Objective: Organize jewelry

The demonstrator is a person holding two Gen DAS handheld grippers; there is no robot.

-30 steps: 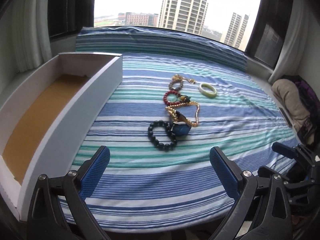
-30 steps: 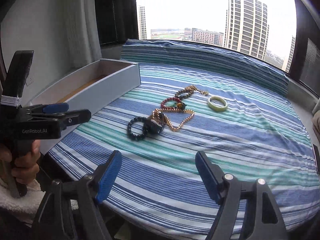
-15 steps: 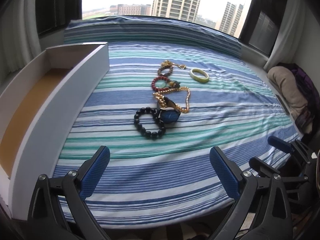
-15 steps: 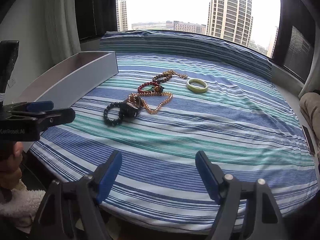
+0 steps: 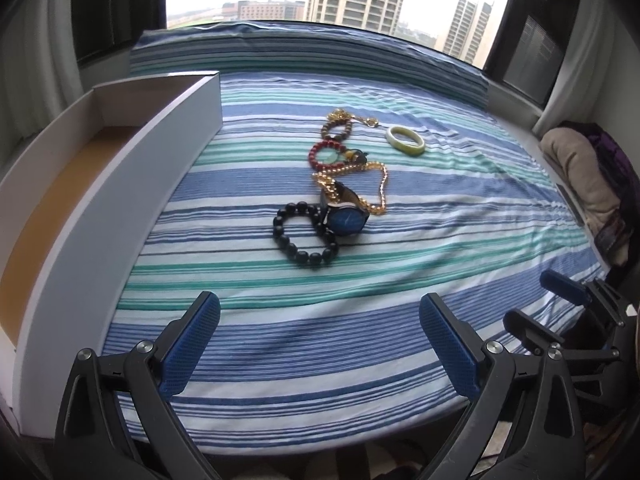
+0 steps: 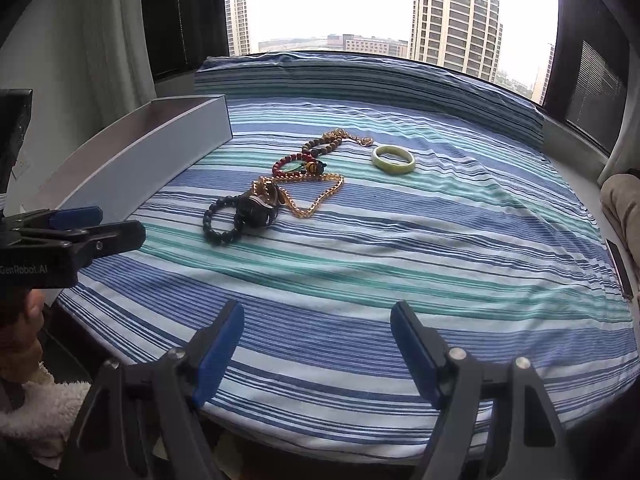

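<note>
A: Since nothing's been picked up yet, we're right at the start. Striped bed (image 5: 360, 340) underneath, long white box (image 5: 120, 184) on the left with nothing showing in it, jewelry heaped mid-bed.

B: Yep, our left gripper (image 5: 320, 344) and right gripper (image 6: 318, 350) both hang spread wide, holding nothing, well short of the pile.

A: We'd probably start with the black bead bracelet (image 5: 306, 236), nearest us, touching the watch (image 5: 346, 220). Careful pinch needed. The green bangle (image 5: 405, 141) sits apart, easy.

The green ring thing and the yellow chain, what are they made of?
The pale green bangle looks like polished jade or glass: smooth, glossy and a bit see-through. The gold chain looks like shiny metal, or maybe amber-coloured plastic; the pictures can't settle it.
</note>
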